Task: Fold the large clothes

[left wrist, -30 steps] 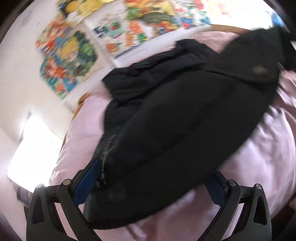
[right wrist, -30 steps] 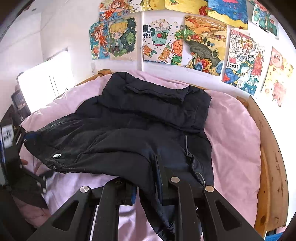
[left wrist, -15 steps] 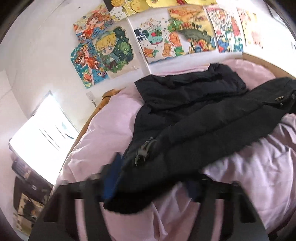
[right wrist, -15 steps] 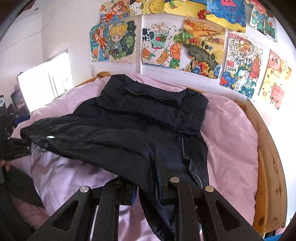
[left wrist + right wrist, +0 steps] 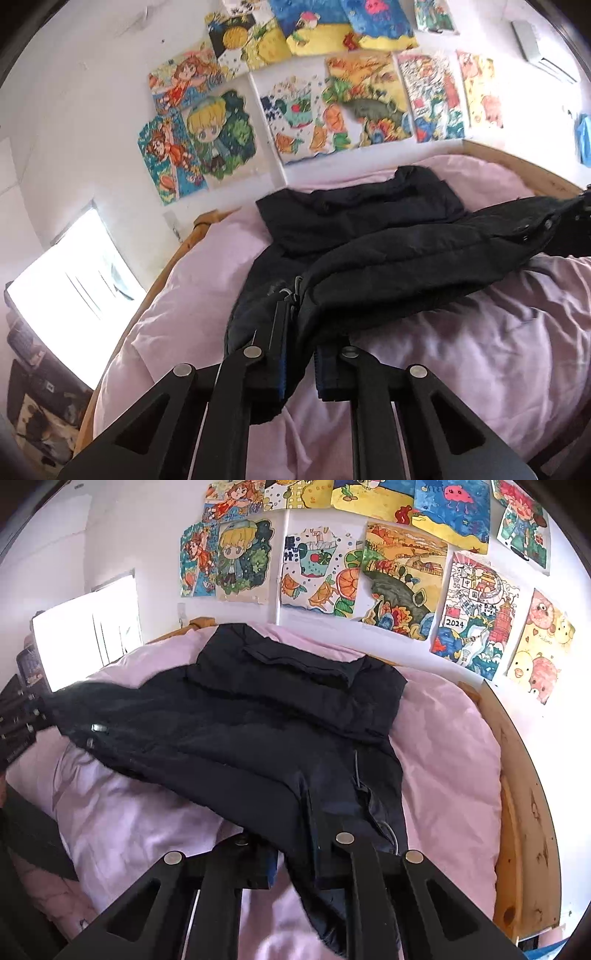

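Observation:
A large black puffer jacket point(image 5: 369, 251) lies on a pink bed point(image 5: 480, 350), its collar end toward the wall. My left gripper point(image 5: 300, 354) is shut on the jacket's near left hem corner, with fabric bunched between its fingers. My right gripper point(image 5: 293, 849) is shut on the jacket's point(image 5: 266, 731) near right hem corner. The hem is lifted and stretched between the two grippers above the pink bed point(image 5: 450, 746). The right gripper shows at the right edge of the left wrist view point(image 5: 580, 221), and the left gripper at the left edge of the right wrist view point(image 5: 22, 720).
A wooden bed frame point(image 5: 524, 812) runs along the right side and the head point(image 5: 177, 254). Colourful drawings point(image 5: 369, 565) cover the white wall behind the bed. A bright window point(image 5: 62, 295) is on the left, with dark clutter point(image 5: 40, 398) below it.
My left gripper was open around the hem a second ago; it has closed on the fabric and pulled away to the left. The hem is now lifted and stretched.

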